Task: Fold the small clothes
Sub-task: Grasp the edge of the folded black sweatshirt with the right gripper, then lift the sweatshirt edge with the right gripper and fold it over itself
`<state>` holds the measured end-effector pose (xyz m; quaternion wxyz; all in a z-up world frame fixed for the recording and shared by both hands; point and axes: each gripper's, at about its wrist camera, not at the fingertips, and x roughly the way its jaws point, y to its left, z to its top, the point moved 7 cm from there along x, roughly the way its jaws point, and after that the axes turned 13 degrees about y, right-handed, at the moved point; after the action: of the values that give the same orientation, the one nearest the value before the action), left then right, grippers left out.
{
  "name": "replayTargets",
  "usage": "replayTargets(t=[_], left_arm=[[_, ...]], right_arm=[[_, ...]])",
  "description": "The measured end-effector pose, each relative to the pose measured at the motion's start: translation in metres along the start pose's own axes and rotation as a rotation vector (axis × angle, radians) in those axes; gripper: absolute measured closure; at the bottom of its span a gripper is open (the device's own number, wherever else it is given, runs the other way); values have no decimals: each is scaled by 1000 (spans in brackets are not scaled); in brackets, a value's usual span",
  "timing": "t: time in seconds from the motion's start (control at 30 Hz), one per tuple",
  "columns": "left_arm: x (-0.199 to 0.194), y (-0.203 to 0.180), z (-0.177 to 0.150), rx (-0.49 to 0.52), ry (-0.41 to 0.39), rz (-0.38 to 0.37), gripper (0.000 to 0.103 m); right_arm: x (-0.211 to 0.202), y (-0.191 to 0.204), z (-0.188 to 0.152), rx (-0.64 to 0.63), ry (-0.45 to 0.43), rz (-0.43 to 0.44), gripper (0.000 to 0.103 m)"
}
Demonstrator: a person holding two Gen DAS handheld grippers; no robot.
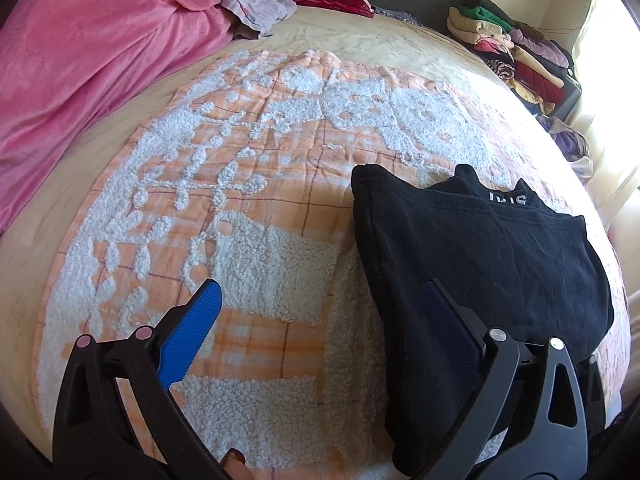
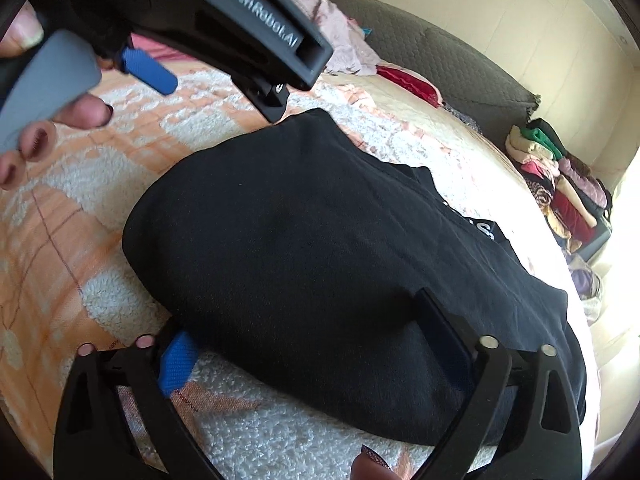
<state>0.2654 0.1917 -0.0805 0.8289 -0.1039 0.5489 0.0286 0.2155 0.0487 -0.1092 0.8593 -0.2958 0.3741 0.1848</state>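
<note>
The black garment (image 2: pixel 312 248) lies folded on the blanket (image 1: pixel 248 248). Both grippers, left (image 1: pixel 320 320) and right (image 2: pixel 304 344), are spread wide at its near edge. Best to pinch both near corners evenly before folding over.

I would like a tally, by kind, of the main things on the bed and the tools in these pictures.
Black garment: 1
Pink blanket: 1
Patterned orange-and-white blanket: 1
Pile of folded clothes: 1
Red cushion: 1
Grippers, left gripper and right gripper: 2
Total: 7
</note>
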Motion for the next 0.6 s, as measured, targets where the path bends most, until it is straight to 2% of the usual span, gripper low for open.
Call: replayTargets(t=[0.07,0.13,0.17,0.23,0.33,0.6], left_arm=[[5,-5,2,-6,32,-49,10],[8,-10,6,-12,54,-93,10],[10,-13,9,-15,65,-109,10],[13,-19,12,-14,81,-122,10],[20,-29,16,-3,115,-132,10],[28,-64,16,9,171,-192,10]], right_arm=[[-3,-4,-1,20,-14,3,30],[-8,-8,-3,45,-29,22,45],[-11,-10,-3,60,-39,34,49],[-16,-14,-5,82,-60,53,66],[-25,-21,-6,108,-95,71,84],[-51,-44,-8,191,-170,102,89]])
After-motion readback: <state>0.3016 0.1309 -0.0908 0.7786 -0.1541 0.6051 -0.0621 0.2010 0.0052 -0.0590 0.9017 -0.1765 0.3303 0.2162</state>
